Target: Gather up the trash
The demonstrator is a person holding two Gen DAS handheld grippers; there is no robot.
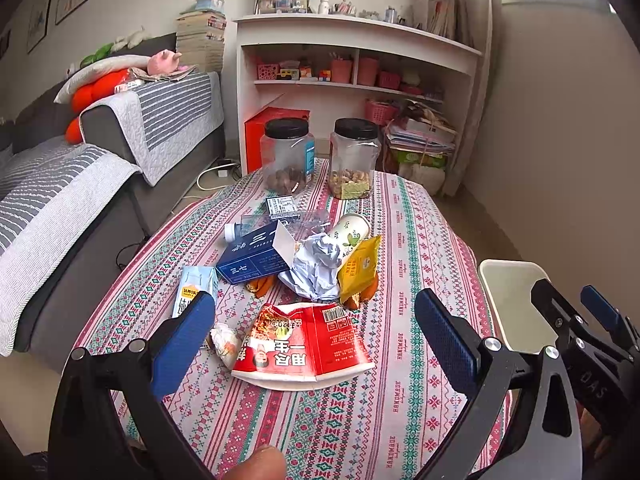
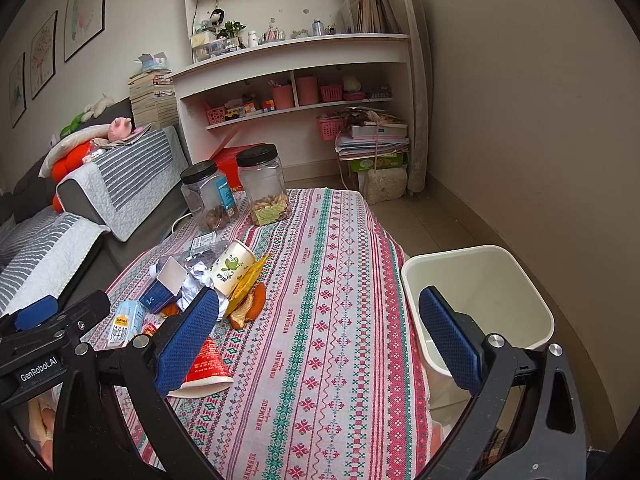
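Progress: I judge the task is at its start; as far as I see, the white trash bin (image 2: 516, 280) is empty inside and all the trash lies on the table.
Left gripper (image 1: 316, 336): my left claw is wide and holds nothing; it hovers over the near edge of the pile.
Milk carton (image 1: 195, 288): one, light blue, at the left of the pile.
Blue box (image 1: 256, 258): one, its flap open, touching the paper.
Crumpled paper (image 1: 316, 266): one ball, in the middle.
Red noodle cup (image 1: 304, 346): one, flattened, nearest to me, between my left fingers in the view.
Paper cup (image 1: 349, 234): one, lying on its side.
Yellow packet (image 1: 358, 266): one, just beside the cup.
Orange peel (image 2: 250, 306): several pieces, I cannot count them exactly.
Jars (image 1: 354, 158): two, black lids, not trash in my judgement.
Right gripper (image 2: 320, 332): also wide and empty, between the pile and the bin.
Left to do: everything.
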